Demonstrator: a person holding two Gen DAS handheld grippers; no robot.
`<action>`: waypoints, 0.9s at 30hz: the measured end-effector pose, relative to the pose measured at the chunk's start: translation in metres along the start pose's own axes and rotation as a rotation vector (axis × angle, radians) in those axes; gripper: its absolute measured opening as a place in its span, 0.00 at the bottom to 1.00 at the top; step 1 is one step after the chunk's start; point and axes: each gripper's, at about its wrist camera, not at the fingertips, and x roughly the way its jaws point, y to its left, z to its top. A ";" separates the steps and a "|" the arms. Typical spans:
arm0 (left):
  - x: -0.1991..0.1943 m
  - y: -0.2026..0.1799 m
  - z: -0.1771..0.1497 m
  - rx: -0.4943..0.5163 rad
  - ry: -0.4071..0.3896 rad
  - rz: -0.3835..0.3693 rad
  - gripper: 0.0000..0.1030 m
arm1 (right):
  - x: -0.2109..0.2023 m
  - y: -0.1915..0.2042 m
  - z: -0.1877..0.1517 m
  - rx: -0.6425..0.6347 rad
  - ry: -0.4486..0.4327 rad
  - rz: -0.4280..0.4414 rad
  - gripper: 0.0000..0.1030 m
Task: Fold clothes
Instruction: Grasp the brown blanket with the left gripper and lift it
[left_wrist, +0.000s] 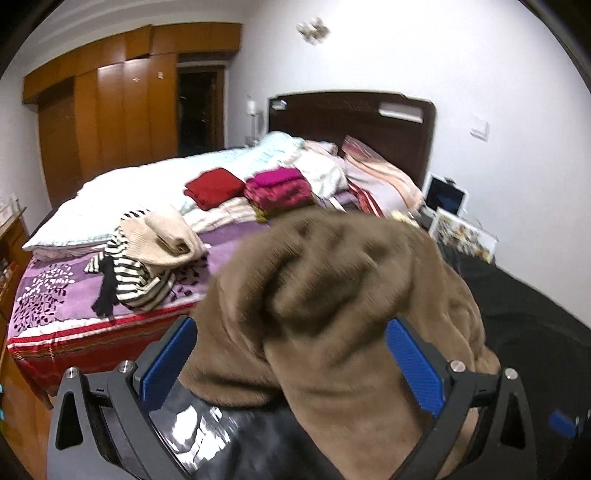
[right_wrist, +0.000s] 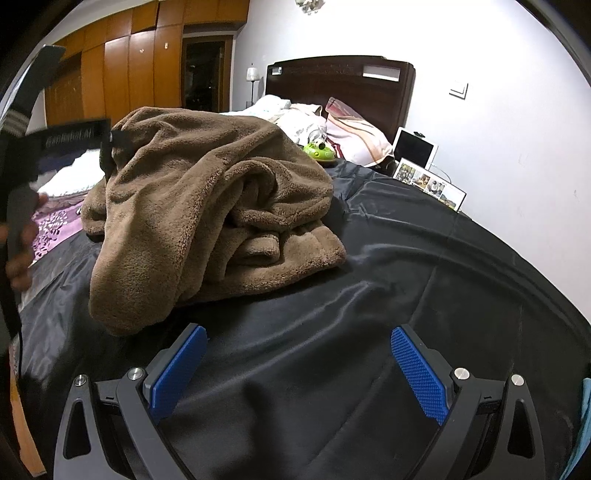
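Fleece (right_wrist: 207, 206) lies bunched, axis unclear; left gripper (left_wrist: 291, 365) and right gripper (right_wrist: 299, 369) jaws spread.

**Open sheet to the right, fleece heap to the left**

The black sheet (right_wrist: 388, 258) lies bare ahead of the right gripper (right_wrist: 295, 369), whose blue pads stand wide apart with nothing between them; that stretch runs clear out to the wall side. On its left the brown fleece garment (right_wrist: 207, 206) is piled high and blocks the way across. The left gripper (left_wrist: 291, 363) is crowded: fleece fills the gap between its fingers. Beyond it, the striped and cream clothes (left_wrist: 147, 258) and the folded red (left_wrist: 214, 186) and magenta (left_wrist: 279, 190) stacks take up the bed (left_wrist: 51, 295). A photo frame (right_wrist: 430, 184) and tablet (right_wrist: 415, 146) stand at the sheet's far edge.
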 end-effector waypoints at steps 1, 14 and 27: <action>0.006 0.004 0.005 -0.011 -0.009 0.016 1.00 | 0.000 0.000 0.000 0.000 0.001 0.000 0.98; 0.074 -0.010 0.012 -0.038 0.115 -0.165 1.00 | 0.006 -0.003 -0.002 0.011 0.016 0.008 0.99; 0.058 -0.103 -0.032 0.291 0.142 -0.332 0.99 | -0.006 -0.017 0.003 0.113 -0.023 0.000 0.99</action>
